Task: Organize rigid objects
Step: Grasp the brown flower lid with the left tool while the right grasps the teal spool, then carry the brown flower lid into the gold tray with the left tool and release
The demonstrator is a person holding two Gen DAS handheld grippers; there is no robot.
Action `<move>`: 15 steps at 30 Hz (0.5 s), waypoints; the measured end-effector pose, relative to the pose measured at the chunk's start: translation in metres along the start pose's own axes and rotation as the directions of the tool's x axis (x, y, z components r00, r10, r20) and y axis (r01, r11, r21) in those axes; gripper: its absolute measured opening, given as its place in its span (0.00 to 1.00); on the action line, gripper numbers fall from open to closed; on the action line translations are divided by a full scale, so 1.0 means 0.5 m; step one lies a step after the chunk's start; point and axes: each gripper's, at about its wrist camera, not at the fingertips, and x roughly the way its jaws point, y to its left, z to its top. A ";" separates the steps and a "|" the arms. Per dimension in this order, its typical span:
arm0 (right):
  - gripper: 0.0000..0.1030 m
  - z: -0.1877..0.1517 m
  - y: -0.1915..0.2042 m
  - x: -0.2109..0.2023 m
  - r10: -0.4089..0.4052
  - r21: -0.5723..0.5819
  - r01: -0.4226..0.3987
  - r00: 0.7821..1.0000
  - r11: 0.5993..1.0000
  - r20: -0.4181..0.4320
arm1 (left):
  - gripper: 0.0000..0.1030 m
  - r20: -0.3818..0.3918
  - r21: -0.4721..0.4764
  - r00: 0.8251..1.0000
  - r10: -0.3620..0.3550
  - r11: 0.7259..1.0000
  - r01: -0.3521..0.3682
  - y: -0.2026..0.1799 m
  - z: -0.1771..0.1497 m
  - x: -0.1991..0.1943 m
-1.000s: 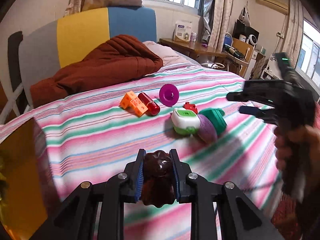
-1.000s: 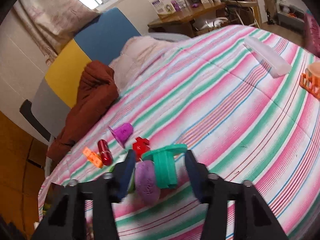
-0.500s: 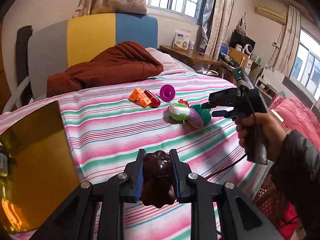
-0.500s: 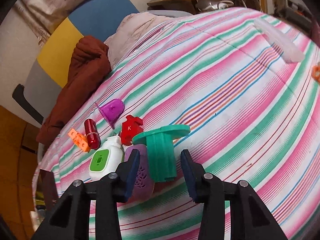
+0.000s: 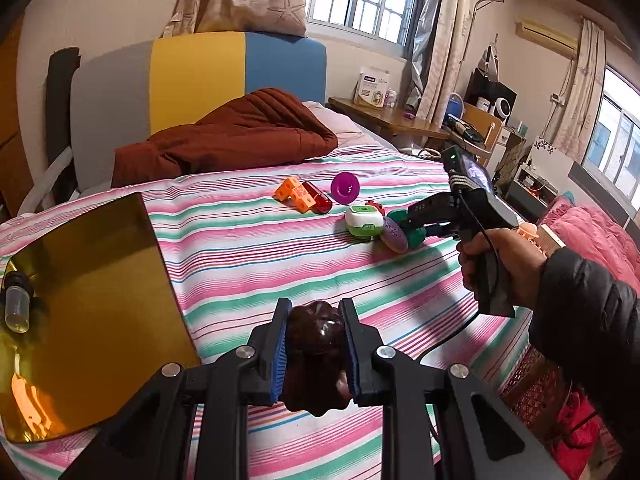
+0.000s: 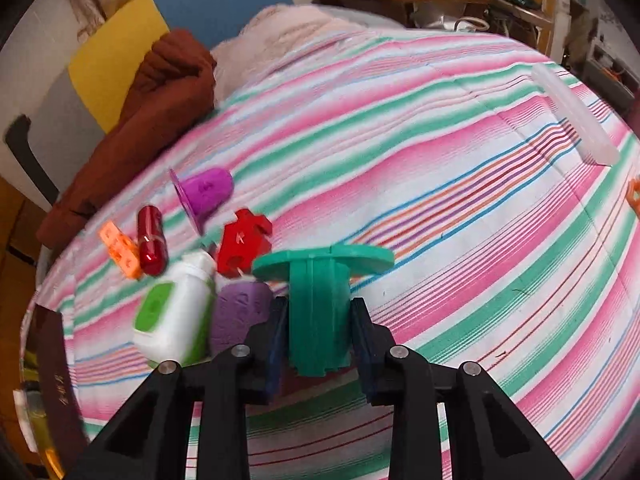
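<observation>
My left gripper (image 5: 315, 322) is shut on a dark brown glossy lump (image 5: 316, 356), held above the striped bed near an amber translucent box (image 5: 80, 312). My right gripper (image 6: 318, 312) has its jaws on either side of a green flanged plastic piece (image 6: 320, 300) lying on the bed; the pads are at or almost at its stem. Next to it lie a purple oval (image 6: 240, 312), a white and green container (image 6: 176, 316), a red block (image 6: 242, 246), a purple cone (image 6: 204, 194), a red capsule (image 6: 151, 246) and orange cubes (image 6: 120, 246). The pile shows in the left wrist view (image 5: 364, 222).
A brown blanket (image 5: 224, 140) and a pillow lie at the bed's head. A clear long box (image 6: 576, 120) rests on the far right of the bed. An orange basket edge (image 6: 634, 200) shows at the right. A small vial (image 5: 16, 304) lies in the amber box.
My left gripper pulled back from the toys toward the amber box, still holding the brown lump. My right gripper moved in on the green piece and its jaws narrowed around it.
</observation>
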 end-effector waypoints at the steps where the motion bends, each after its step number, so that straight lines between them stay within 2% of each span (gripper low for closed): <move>1: 0.30 -0.001 0.003 0.003 -0.010 -0.011 0.010 1.000 1.000 -0.002 | 0.22 -0.002 -0.005 1.000 0.005 1.000 -0.005 0.004 -0.002 -0.004; 9: 0.29 -0.004 0.014 0.004 -0.036 -0.047 0.036 0.999 0.998 -0.003 | 0.22 0.023 -0.072 0.998 0.051 0.996 -0.049 0.061 -0.010 -0.057; 11: 0.30 -0.006 0.008 0.000 -0.029 -0.038 0.029 1.000 0.999 -0.004 | 0.22 0.034 -0.104 0.996 0.077 0.992 -0.073 0.089 -0.010 -0.077; 15: 0.30 -0.009 0.012 0.002 -0.041 -0.055 0.040 0.999 0.998 -0.003 | 0.22 0.044 -0.154 0.983 0.176 0.974 -0.168 0.153 -0.014 -0.107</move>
